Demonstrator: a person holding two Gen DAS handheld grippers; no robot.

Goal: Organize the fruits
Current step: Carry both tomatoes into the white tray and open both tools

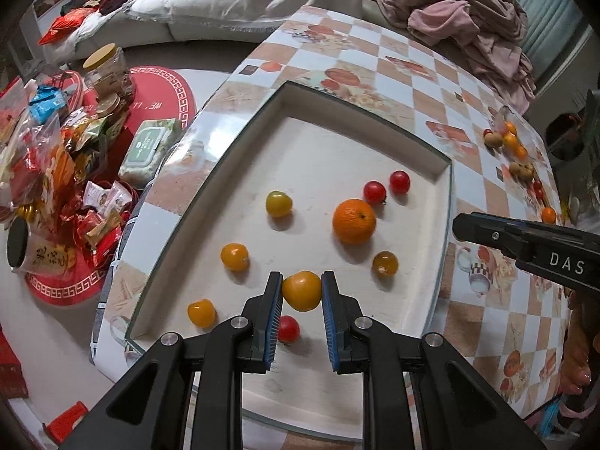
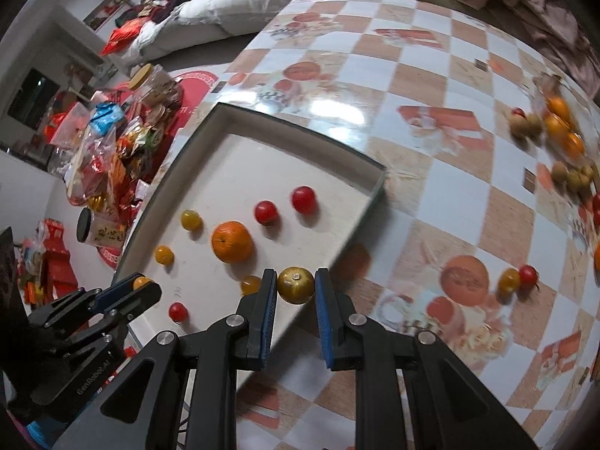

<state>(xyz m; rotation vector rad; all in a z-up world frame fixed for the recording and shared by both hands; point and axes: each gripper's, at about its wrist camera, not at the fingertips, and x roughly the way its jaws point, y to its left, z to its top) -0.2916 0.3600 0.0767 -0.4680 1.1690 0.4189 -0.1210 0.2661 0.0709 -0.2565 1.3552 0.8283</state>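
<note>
A white tray (image 1: 180, 247) lies on the checked table and holds an orange (image 1: 354, 221), red cherry tomatoes (image 1: 374, 192) and several yellow tomatoes (image 1: 234, 257). My left gripper (image 1: 302, 290) is shut on a yellow-orange tomato (image 1: 302, 294) just above the tray's near part. My right gripper (image 2: 296, 285) is shut on a brownish-yellow tomato (image 2: 296, 285) over the tray's right rim (image 2: 360, 221); it also shows in the left wrist view (image 1: 487, 232). The orange (image 2: 231, 242) shows in the right wrist view too.
Loose fruits (image 2: 555, 127) lie in a pile at the table's far right, with two tomatoes (image 2: 519, 277) nearer. Pink clothes (image 1: 468, 18) lie at the table's far edge. Snack bags and jars (image 1: 75, 142) crowd a low red surface to the left.
</note>
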